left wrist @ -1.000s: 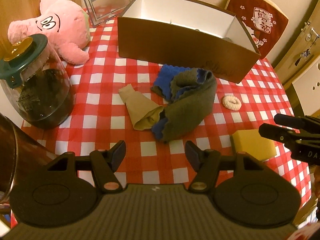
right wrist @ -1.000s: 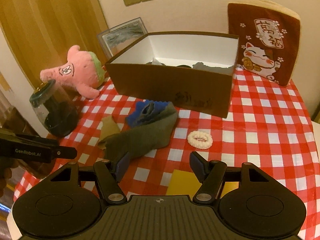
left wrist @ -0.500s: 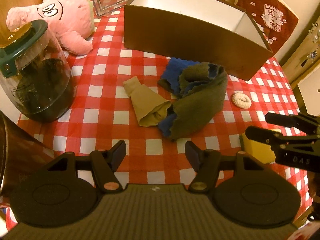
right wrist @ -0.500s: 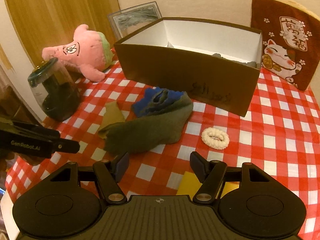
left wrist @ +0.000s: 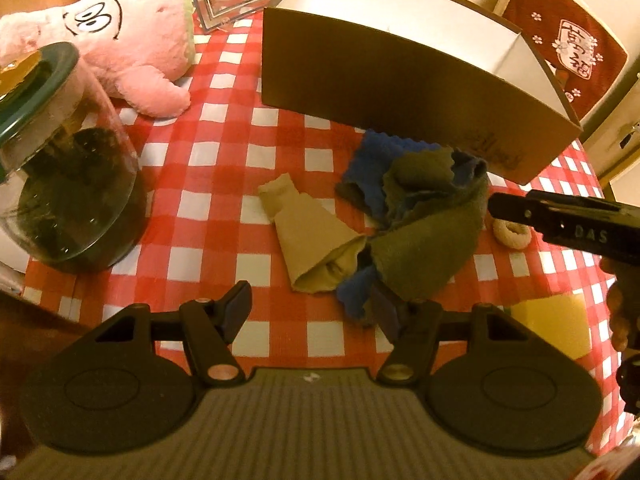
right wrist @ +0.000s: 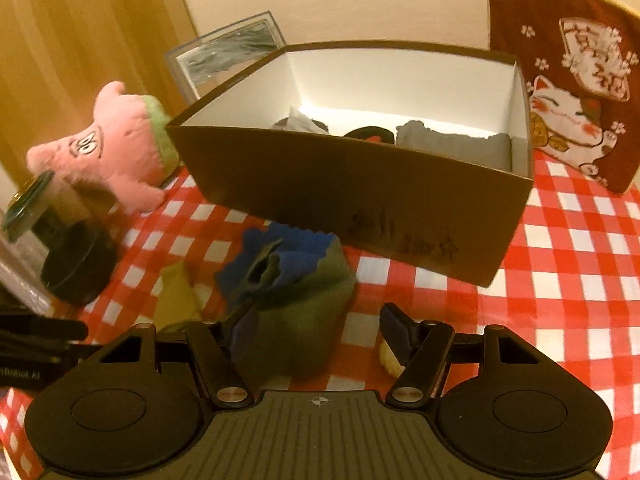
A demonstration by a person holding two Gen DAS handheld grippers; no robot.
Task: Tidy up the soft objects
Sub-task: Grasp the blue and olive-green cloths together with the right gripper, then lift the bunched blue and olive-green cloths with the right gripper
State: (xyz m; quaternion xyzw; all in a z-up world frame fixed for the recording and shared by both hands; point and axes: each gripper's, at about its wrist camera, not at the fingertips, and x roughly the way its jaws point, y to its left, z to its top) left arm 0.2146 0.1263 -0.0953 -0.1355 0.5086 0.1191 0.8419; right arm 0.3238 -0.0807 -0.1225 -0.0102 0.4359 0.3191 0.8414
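An olive-green and blue cloth [left wrist: 424, 236] lies crumpled on the red checked tablecloth in front of the brown cardboard box [left wrist: 400, 92]. A tan folded cloth [left wrist: 312, 236] lies beside it on the left. My left gripper [left wrist: 310, 308] is open just short of the tan and blue cloths. My right gripper [right wrist: 314, 320] is open, low over the olive cloth [right wrist: 296, 312], which lies between its fingers. The right gripper also shows in the left wrist view [left wrist: 568, 226], above a cream hair tie [left wrist: 512, 234]. The box [right wrist: 360, 200] holds grey and dark soft items.
A pink plush toy [left wrist: 124, 44] lies at the back left. A glass jar with a green lid [left wrist: 60, 168] stands at the left. A yellow sponge [left wrist: 556, 324] lies at the right edge. A red cat cushion [right wrist: 568, 92] and a picture frame [right wrist: 228, 52] stand behind.
Both grippers have moved forward and down toward the cloths. The right gripper now has the olive cloth between its open fingers.
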